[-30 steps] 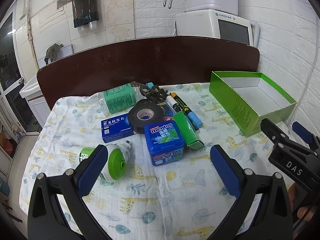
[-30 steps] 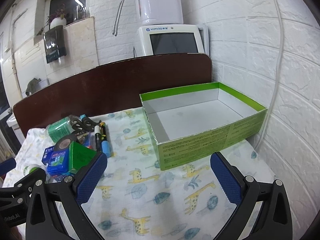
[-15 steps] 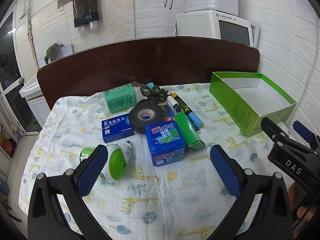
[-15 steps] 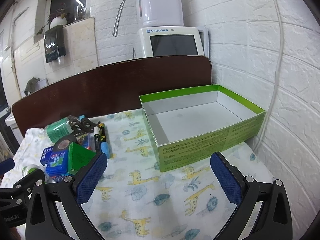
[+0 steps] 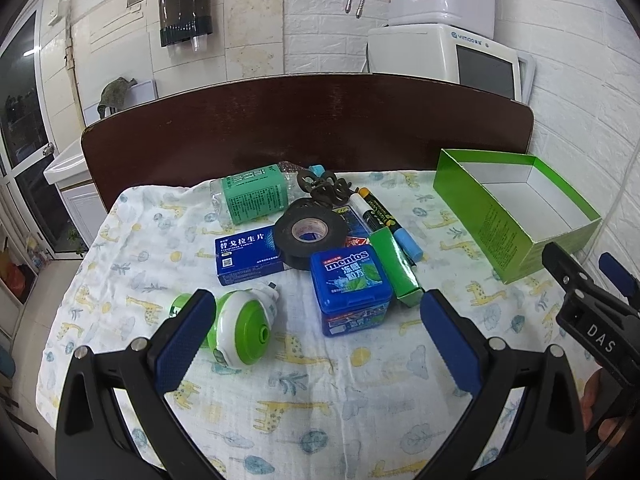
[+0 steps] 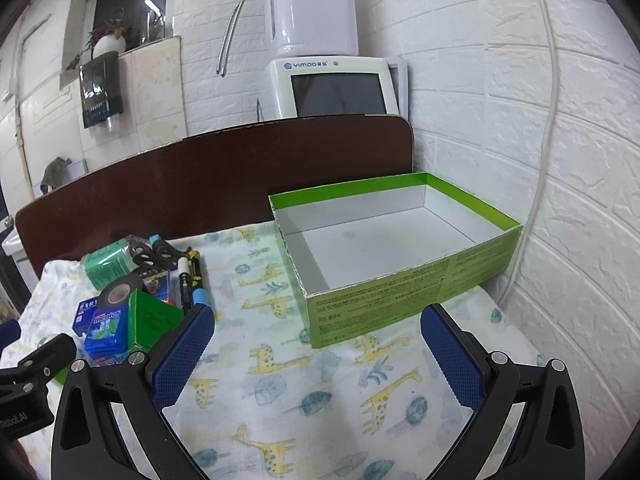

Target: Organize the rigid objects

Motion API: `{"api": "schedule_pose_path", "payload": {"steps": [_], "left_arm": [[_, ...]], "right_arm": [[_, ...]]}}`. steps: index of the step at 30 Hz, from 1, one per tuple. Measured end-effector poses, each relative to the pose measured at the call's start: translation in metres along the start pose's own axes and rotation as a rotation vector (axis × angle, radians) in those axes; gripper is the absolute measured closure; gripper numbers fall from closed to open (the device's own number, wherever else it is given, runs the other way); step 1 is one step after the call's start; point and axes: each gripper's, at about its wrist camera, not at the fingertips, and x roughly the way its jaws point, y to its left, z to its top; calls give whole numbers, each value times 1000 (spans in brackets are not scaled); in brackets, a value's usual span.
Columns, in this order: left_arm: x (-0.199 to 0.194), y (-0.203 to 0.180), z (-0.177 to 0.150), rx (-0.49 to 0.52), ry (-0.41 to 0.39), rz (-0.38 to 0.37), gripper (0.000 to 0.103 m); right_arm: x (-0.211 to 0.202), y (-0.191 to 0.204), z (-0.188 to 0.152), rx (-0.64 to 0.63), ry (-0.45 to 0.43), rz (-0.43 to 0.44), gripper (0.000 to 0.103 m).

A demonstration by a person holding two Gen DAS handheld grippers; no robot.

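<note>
Mentos box [image 5: 351,286] lies ahead of the left gripper [image 5: 316,336] (jaws apart).

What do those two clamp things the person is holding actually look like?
Both are matte black plastic. The left gripper and right gripper each have two angled fingers with silver screws and textured blue pads. Seen from the left wrist view, the right one's side bears white letters "DAS". No cables or sleeves show.

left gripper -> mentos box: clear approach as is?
Probably yes. The left gripper is open, and the mentos box lies just ahead between its fingers. The slim green box touching its right side may crowd that finger.
</note>
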Motion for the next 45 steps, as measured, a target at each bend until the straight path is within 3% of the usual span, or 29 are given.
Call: {"api": "schedule_pose_path", "payload": {"steps": [16, 25, 30, 32, 35, 38, 43, 45], "left_arm": [[1, 26, -1, -56, 13, 40, 1], [-2, 67, -13, -97, 20, 102, 1], [-4, 76, -19, -120, 32, 66, 2], [-6, 73, -19, -110, 32, 18, 5], [-10, 62, -16, -78, 19, -76, 10], [-7, 50, -11, -59, 37, -176, 19], [19, 32, -9, -36, 136, -266, 52], [29, 30, -10, -46, 173, -284, 53]], "right_arm": [[-13, 22, -2, -51, -24, 116, 0], [-12, 35, -5, -71, 4, 195, 0], [-11, 50, -7, -95, 37, 301, 20], [-8, 54, -9, -89, 77, 368, 39], [0, 60, -13, -57, 163, 515, 58], [10, 64, -18, -28, 244, 589, 61], [20, 73, -20, -27, 316, 619, 72], [24, 75, -20, -38, 335, 616, 74]]}}
